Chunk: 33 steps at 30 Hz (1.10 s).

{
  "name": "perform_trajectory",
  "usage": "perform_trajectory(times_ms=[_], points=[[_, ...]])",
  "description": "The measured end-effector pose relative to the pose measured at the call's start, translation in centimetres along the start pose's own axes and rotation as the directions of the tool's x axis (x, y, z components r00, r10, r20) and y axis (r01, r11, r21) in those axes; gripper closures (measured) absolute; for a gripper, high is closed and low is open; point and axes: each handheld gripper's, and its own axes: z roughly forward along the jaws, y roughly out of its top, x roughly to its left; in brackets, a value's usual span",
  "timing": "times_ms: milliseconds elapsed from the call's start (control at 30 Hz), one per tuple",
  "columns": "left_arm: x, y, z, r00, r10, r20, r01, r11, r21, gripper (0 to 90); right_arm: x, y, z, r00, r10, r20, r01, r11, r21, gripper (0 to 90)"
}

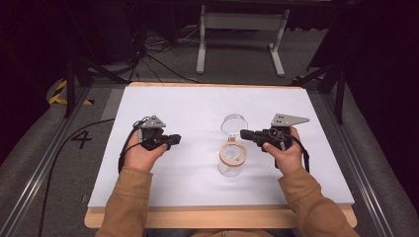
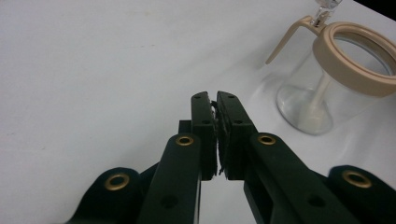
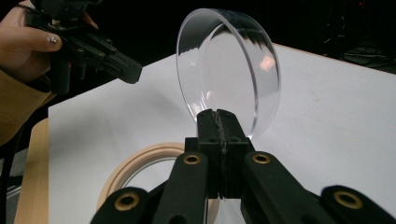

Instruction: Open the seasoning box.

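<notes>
in the left gripper view the jar (image 2: 336, 79) runs off the right edge around 3 o'clock, so its far wall and part of the beige ring (image 2: 348, 58) are cut. the clasp (image 2: 327, 9) at 1 o'clock is chopped by the top edge and kinda blurry.

in the right gripper view the ring (image 3: 140, 163) at 7 o'clock sits mostly behind the right gripper (image 3: 218, 116), and whether the jaws pinch the lid (image 3: 229, 70) rim or just meet in front of it, can't tell. the left gripper (image 3: 135, 72) at 10 o'clock is cut by the top edge.

in the high view the sleeves (image 1: 123, 207) run off at 6 o'clock.
</notes>
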Motion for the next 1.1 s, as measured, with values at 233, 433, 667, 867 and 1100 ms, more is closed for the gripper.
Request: perform_trajectory(times_ms=[233,433,667,867,1100], points=[[-0.8,1.0,0.2,0.9991,0.034,0.024,-0.034,0.9994,0.006,77.8,0.4,0.8,-1.7,0.9986,-0.042,0.032,0.042,0.999,0.000,85.8],[-1.0,1.3,0.3,0.9986,0.044,0.029,-0.045,0.9988,0.022,68.7,-0.4,1.0,-4.0,0.9938,-0.067,0.088,0.067,0.998,0.010,73.0],[0.0,1.0,-0.1,1.0000,-0.002,-0.009,0.002,0.9986,0.054,58.5,-2.6,0.6,-7.3,0.9708,-0.062,0.231,0.051,0.997,0.053,55.8],[1.4,0.4,0.1,0.9971,-0.039,-0.066,0.043,0.9969,0.066,51.2,-5.1,-1.1,-8.9,0.9351,-0.027,0.353,-0.016,0.993,0.120,48.5],[3.0,-0.6,0.9,0.9915,-0.069,-0.110,0.079,0.9932,0.085,43.9,-8.0,-3.7,-9.4,0.8932,0.048,0.447,-0.136,0.976,0.168,46.0]])
